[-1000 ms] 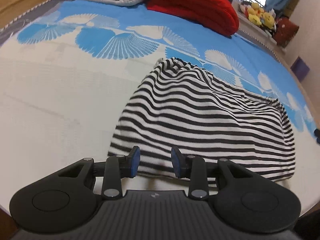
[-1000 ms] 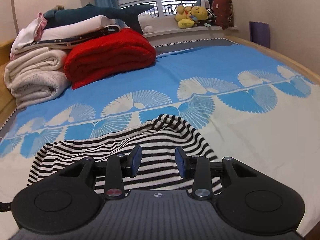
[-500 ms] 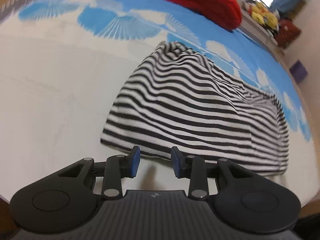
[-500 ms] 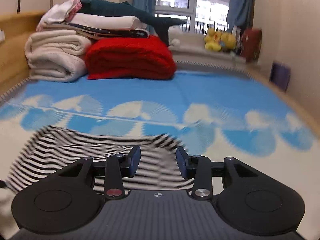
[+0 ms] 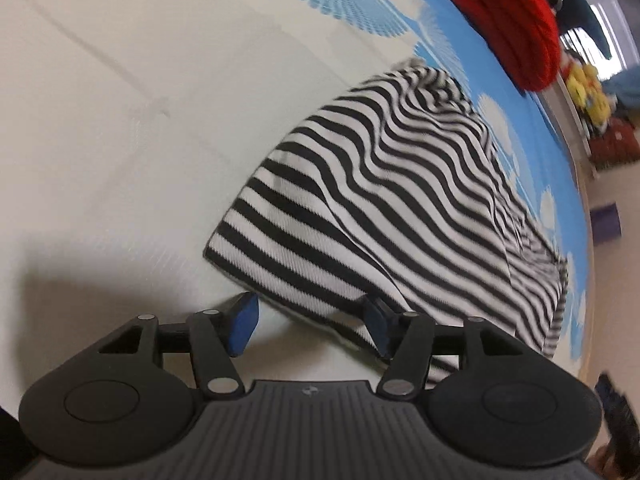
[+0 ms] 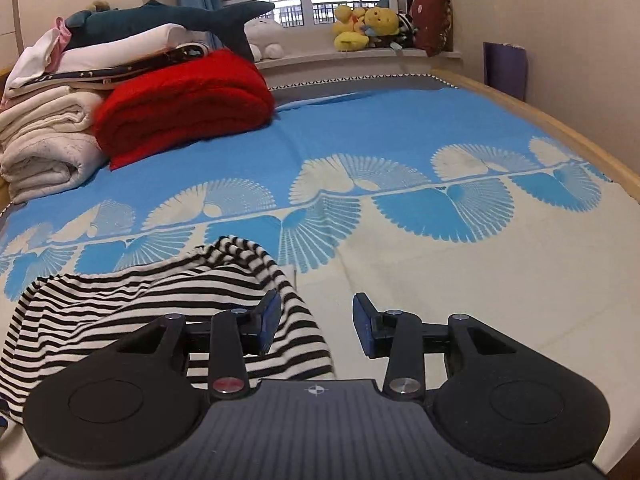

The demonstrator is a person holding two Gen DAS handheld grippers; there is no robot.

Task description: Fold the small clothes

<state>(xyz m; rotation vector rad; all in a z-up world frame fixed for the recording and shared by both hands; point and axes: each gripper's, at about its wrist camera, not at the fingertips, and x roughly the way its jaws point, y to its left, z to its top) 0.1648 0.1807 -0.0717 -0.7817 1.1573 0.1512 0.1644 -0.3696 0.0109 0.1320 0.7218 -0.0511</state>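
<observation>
A black-and-white striped garment lies spread on the blue and cream bedsheet. My left gripper hovers low over the garment's near hem; its jaws are opening, the hem edge lies between the blue pads, and neither pad presses on it. In the right wrist view the striped garment lies at the lower left. My right gripper stands open at the garment's right edge, its left pad over the cloth and the other over bare sheet.
A folded red blanket and a stack of white bedding with a plush shark sit at the head of the bed. Plush toys line the window sill. The wooden bed edge runs along the right.
My left gripper dropped closer to the garment's near hem, rolled, and its jaws widened. My right gripper slid right, from over the garment's middle to its right edge.
</observation>
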